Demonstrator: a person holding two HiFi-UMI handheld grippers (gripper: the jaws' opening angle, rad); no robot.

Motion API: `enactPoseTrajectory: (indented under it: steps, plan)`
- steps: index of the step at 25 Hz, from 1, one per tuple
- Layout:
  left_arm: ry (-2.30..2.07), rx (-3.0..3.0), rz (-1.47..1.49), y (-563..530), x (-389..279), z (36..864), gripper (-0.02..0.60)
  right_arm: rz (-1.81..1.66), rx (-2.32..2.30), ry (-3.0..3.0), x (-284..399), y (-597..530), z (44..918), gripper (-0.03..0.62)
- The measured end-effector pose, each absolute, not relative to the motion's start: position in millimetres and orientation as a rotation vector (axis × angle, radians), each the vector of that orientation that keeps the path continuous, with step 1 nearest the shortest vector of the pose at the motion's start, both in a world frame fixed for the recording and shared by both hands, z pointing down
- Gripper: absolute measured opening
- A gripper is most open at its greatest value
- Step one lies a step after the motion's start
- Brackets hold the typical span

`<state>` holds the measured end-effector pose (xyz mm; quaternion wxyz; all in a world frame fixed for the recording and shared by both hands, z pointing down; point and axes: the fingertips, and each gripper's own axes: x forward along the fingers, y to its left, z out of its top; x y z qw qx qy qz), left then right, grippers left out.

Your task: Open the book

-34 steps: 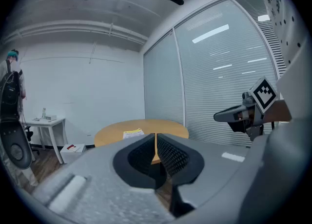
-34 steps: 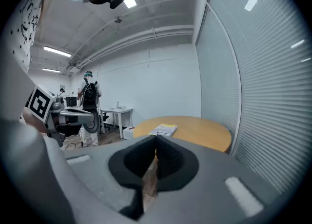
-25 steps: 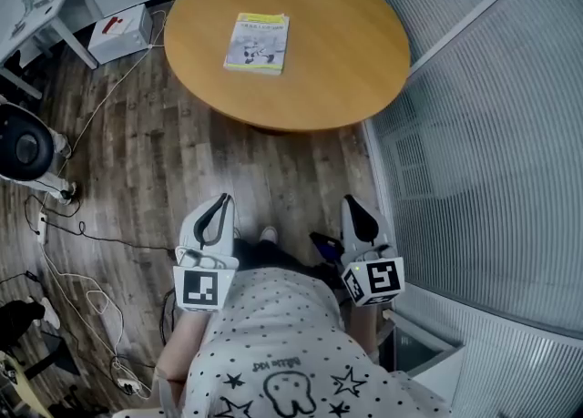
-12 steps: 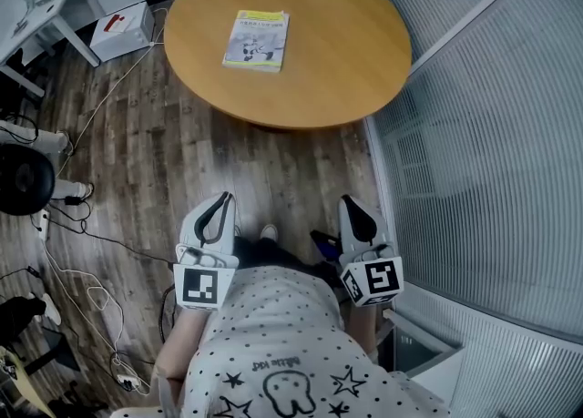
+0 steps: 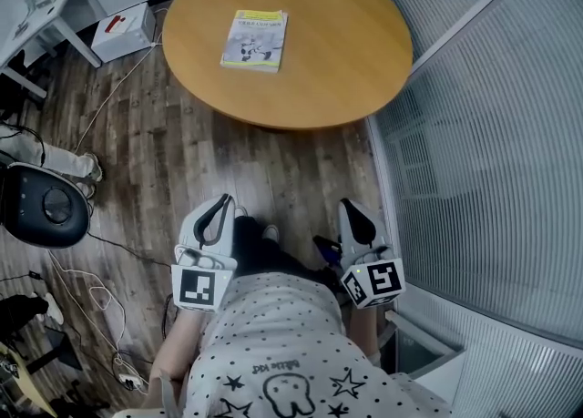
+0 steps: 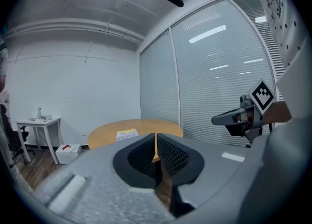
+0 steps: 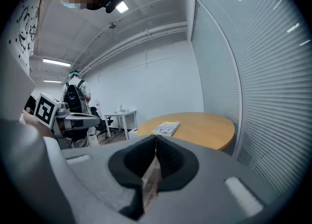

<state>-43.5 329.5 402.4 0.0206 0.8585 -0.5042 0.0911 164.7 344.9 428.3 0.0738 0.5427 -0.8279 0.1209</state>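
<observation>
Hovering short of the table (image 5: 355,61), left gripper (image 5: 221,202) and right gripper (image 5: 352,207) have jaws pressed together, empty; approach looks pending: next, reach the closed book (image 5: 256,40) there
</observation>
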Motion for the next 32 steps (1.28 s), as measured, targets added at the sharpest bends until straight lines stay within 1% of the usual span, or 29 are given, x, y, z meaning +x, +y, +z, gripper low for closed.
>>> enactPoseTrajectory:
  steps: [16, 21, 26, 32]
  plan:
    - [-1.542, 2.621, 0.279, 282, -58, 407, 0.023, 0.424, 1.603, -2.434, 146, 298, 443, 0.005]
    - [-1.505, 2.651, 0.253, 241, -66, 394, 0.023, 0.409, 1.643, -2.413, 134, 258, 432, 0.005]
    - [-1.506, 2.672, 0.254, 198, -87, 383, 0.021, 0.381, 1.693, -2.404, 124, 218, 415, 0.005]
    - [-1.461, 2.675, 0.229, 168, -102, 379, 0.021, 0.387, 1.739, -2.354, 111, 197, 412, 0.005]
